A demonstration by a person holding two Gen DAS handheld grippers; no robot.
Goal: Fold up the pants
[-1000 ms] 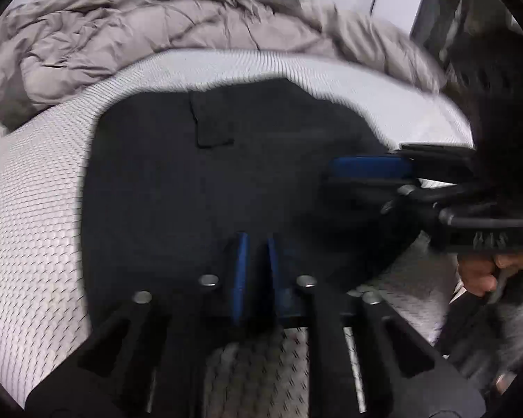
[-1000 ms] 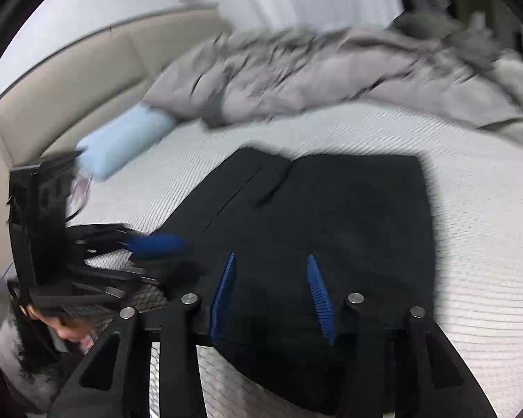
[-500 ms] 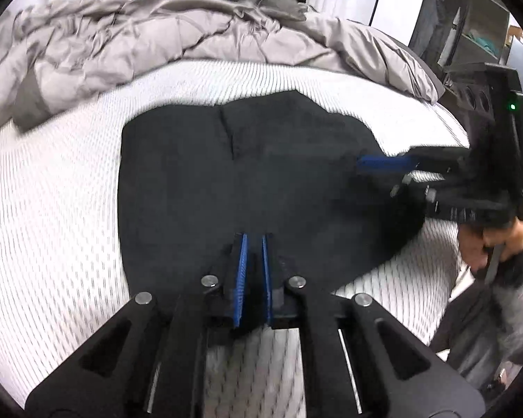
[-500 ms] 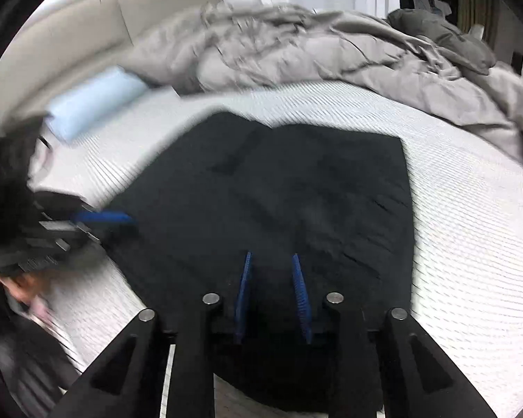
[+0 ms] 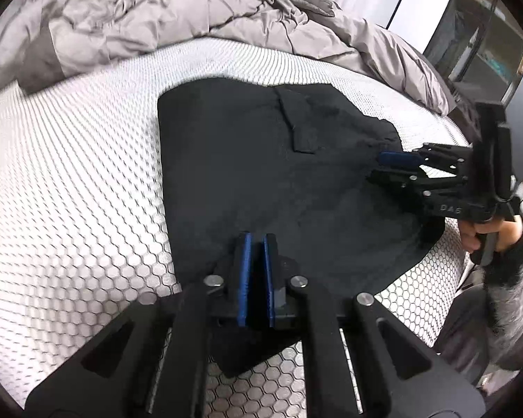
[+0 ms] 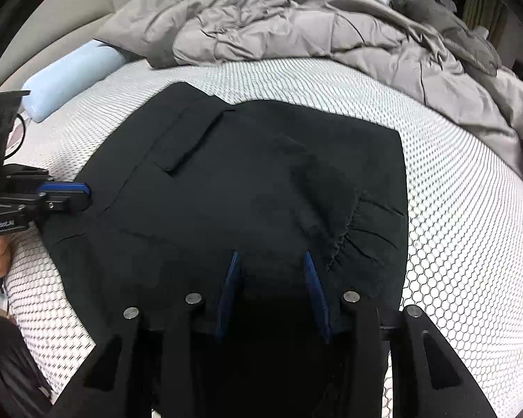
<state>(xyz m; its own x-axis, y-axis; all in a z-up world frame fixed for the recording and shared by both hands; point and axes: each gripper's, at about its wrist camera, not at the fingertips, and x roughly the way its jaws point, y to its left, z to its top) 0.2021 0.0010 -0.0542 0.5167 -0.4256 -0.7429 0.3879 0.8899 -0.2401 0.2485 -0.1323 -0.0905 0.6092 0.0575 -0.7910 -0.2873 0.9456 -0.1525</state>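
left claw (image 5: 256,244) has its blue pads nearly together w/ a thin dark gap between; it sits at the near edge of the black pants (image 5: 261,174), but whether cloth is actually pinched in that gap i can't tell. right claw (image 6: 271,261) is spread wide, pads apart, hovering low over the near part of the pants, gripping nothing.

pants lie flat on the white honeycomb-pattern mattress (image 6: 470,226), already doubled into a squarish block, pocket flap up top, gathered elastic bit showing on the right side in the right cam. grey duvet (image 6: 296,24) is bunched behind, well apart from the pants; light blue pillow (image 6: 69,73) off to the left by the headboard.

looks like the next fold is being set up from the near edge. to do it well, imo:
- get both claws on the near hem, one toward each corner, so the edge lifts level
- bite all layers, not just the top one, else the stack shears
- lift low, carry straight toward the far edge, line up edges before letting go
- watch the elastic bunch; smooth it or the fold sits lumpy
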